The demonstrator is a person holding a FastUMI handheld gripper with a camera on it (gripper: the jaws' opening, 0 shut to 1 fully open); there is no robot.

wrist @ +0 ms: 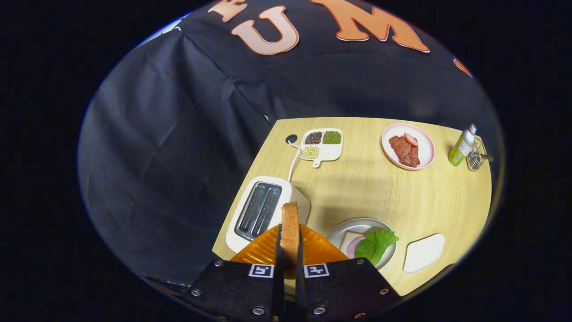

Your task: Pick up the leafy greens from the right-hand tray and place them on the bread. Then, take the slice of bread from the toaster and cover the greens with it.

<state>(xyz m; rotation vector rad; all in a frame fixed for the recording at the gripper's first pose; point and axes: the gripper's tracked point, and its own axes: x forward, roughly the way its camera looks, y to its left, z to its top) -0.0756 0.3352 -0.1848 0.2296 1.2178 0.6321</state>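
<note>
Pinching the toast slice [290, 228] edge-on w/ my gripper [289, 243] clamped on it, just right of the toaster [263, 210], I could tip it or shove the greens [376, 243] off the plate [357, 223] beyond.

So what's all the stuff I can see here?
toast slice: one, orange-brown, upright between the fingers
toaster: one, white, just beyond the fingers
orange plate: one, under the toast
grey plate: one, holding bread, a pink slice and green leaves
white tray: one, beside the grey plate
pink plate: one, holding meat, table's far side
bean dish: one, white, three compartments
bottle: one, green, far corner
table: one, light wood
gripper: one, shut on the toast slice
</note>
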